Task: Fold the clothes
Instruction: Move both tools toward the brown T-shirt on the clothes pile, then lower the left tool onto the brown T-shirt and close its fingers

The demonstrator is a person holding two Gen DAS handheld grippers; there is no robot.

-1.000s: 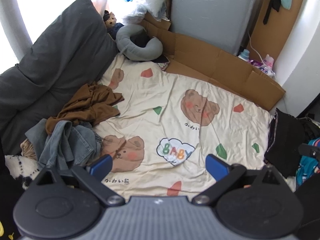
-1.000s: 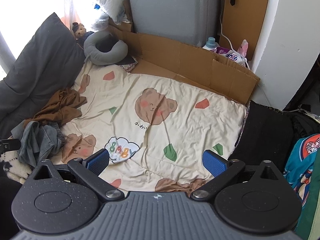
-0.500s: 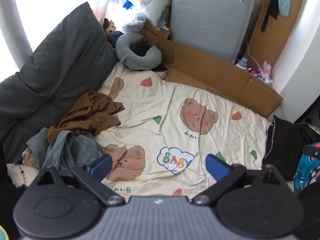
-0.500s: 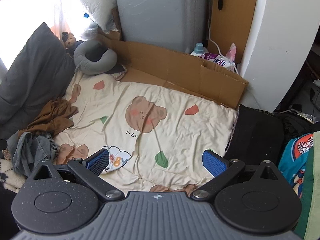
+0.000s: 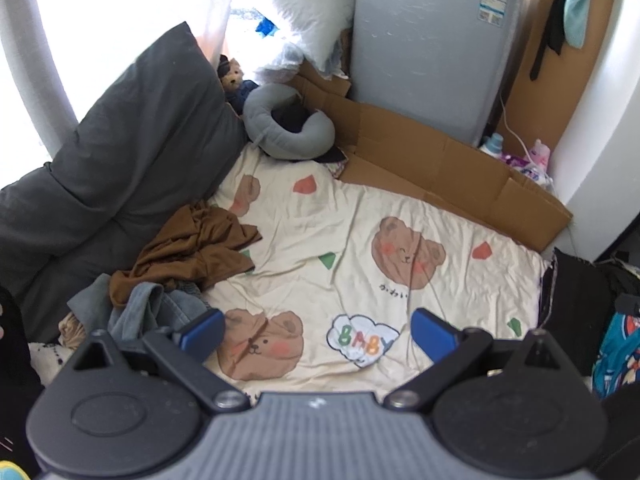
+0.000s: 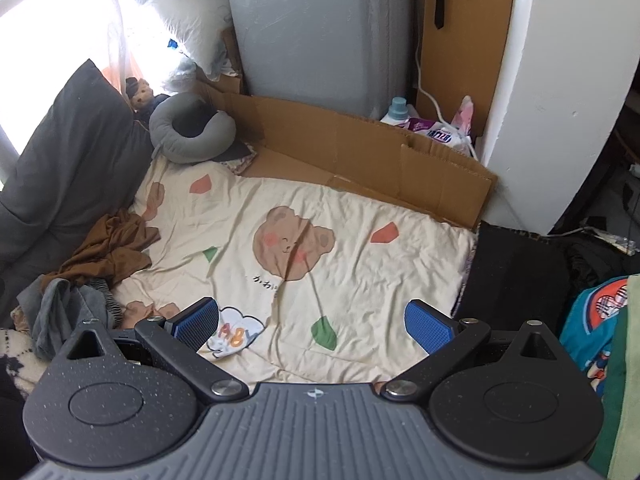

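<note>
A crumpled brown garment [image 5: 192, 252] [image 6: 110, 248] lies at the left edge of a cream bear-print blanket [image 5: 360, 248] [image 6: 304, 240]. Just nearer, a bunched grey-blue garment [image 5: 140, 312] [image 6: 64, 308] sits in a heap with other cloth. My left gripper [image 5: 318, 334] hovers open above the blanket's near part, its left blue pad beside the grey-blue heap. High over the blanket's near edge my right gripper [image 6: 312, 322] is also open. Neither holds anything.
Dark grey pillows [image 5: 120, 168] line the left side, with a grey neck pillow [image 5: 288, 128] and a small plush toy [image 5: 232, 76] at the far corner. Flattened cardboard [image 5: 440, 172] and a grey appliance [image 5: 432, 40] stand behind. Black cloth [image 6: 516, 272] and colourful fabric [image 6: 596, 320] lie right.
Both grippers have pulled back and risen from the blanket, so more of the room's far side shows. Both stay open; the clothes have not moved.
</note>
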